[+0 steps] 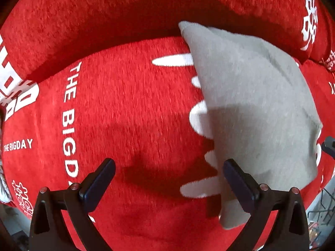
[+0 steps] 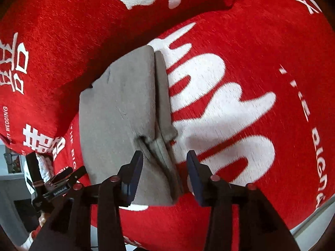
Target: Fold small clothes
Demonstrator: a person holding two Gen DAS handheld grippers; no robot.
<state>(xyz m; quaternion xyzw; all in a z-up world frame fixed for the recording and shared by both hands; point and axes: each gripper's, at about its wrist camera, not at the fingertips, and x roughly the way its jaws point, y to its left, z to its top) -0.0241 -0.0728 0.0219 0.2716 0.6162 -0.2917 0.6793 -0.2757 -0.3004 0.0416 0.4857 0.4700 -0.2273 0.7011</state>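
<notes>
Both grippers spread apart over a folded grey cloth on a red printed sofa cover.

The left gripper (image 1: pixel 168 178) is spread wide with nothing between its 2 fingers; its right-hand finger sits over the near edge of the grey cloth (image 1: pixel 255 108), while the left-hand one hangs over bare red cover (image 1: pixel 129 108). The right gripper (image 2: pixel 165 174) is also parted and grips nothing, its 2 fingers straddling the bunched near corner of the grey cloth (image 2: pixel 119 108), whether they touch it cannot be told. The cloth lies folded in layers on the seat cushion, its far end close to the back cushion (image 2: pixel 52 27). White lettering, including "THE BIGDAY" (image 1: pixel 18 145), runs across the cover.
</notes>
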